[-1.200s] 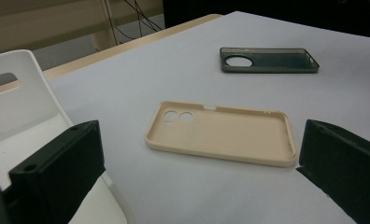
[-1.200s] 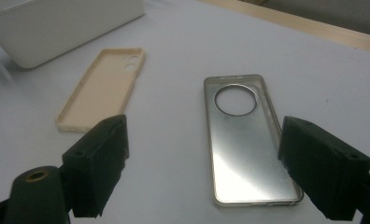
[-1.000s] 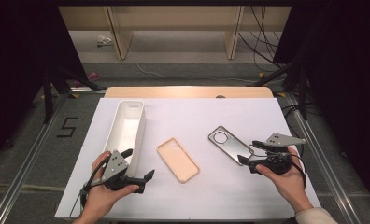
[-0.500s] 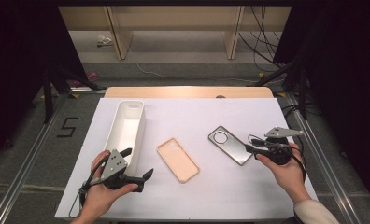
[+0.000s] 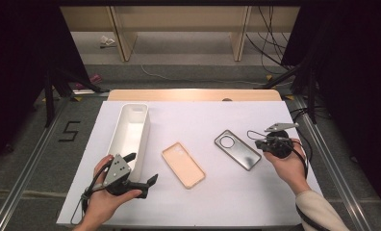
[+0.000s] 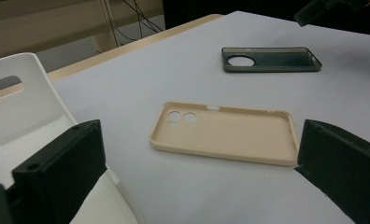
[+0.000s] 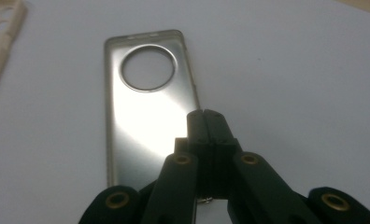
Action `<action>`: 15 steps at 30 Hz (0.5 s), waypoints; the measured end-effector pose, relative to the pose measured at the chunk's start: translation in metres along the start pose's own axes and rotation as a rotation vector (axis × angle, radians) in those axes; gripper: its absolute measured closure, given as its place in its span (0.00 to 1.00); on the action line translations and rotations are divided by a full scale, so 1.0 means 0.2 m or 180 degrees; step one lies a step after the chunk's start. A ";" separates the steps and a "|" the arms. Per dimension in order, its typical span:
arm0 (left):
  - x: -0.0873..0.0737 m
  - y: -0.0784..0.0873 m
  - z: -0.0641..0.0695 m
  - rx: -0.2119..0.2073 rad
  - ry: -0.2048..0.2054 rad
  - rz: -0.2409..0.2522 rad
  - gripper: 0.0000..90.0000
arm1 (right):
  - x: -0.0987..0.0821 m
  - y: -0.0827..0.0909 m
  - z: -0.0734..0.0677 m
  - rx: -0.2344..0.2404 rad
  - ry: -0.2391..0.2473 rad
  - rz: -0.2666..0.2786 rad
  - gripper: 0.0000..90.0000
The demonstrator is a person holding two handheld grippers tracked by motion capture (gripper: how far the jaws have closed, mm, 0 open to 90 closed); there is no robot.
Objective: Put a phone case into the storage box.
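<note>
Fingers of the right gripper (image 7: 205,113) have just closed, meeting tip to tip with nothing visible between them, over the near end of the grey phone case (image 7: 148,112) lying flat on the white table (image 5: 217,120). Left gripper (image 5: 141,169) fingers stand wide apart near the beige phone case (image 6: 225,133), beside the white bin (image 5: 129,132).

The left gripper (image 5: 141,169) rests low at the near left in the person's left hand (image 5: 104,199), jaws spread wide and pointing right and away. The right gripper (image 5: 259,143), held in the right hand (image 5: 288,163) at the right, points left; its jaws have just been closing and now meet tip to tip with nothing between them.
</note>
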State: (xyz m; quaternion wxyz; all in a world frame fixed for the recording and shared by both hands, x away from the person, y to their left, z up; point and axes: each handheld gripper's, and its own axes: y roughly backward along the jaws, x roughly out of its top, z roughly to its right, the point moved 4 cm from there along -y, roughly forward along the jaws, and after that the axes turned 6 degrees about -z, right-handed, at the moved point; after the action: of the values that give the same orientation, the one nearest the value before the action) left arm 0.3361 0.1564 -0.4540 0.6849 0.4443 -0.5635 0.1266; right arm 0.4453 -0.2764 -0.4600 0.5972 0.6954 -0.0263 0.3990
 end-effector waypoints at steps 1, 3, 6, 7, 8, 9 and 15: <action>0.00 0.00 0.00 0.0001 0.0005 0.0001 0.01 | 0.00 -0.02 0.02 -0.0028 -0.0024 -0.0075 1.00; 0.00 0.00 0.00 0.0002 0.0009 -0.0005 0.01 | 0.01 -0.06 0.05 -0.0085 -0.0048 -0.0175 1.00; 0.00 0.00 0.00 0.0006 0.0008 -0.0002 0.01 | 0.01 -0.12 0.10 -0.0165 -0.0101 -0.0392 1.00; 0.00 0.00 0.00 0.0006 0.0008 -0.0002 0.01 | 0.01 -0.12 0.10 -0.0165 -0.0101 -0.0392 1.00; 0.00 0.00 0.00 0.0003 0.0011 -0.0003 0.01 | 0.00 -0.15 0.11 -0.0170 -0.0136 -0.0494 1.00; 0.00 0.00 0.00 0.0004 0.0011 -0.0004 0.01 | 0.00 -0.15 0.12 -0.0155 -0.0143 -0.0530 1.00; 0.00 0.00 0.00 0.0007 0.0004 0.0002 0.01 | -0.03 -0.19 0.12 -0.0092 -0.0131 -0.0763 1.00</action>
State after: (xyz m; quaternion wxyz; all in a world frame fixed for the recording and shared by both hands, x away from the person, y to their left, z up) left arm 0.3359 0.1574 -0.4537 0.6848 0.4448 -0.5630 0.1277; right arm 0.4726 -0.2886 -0.4939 0.6499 0.6929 0.0389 0.3099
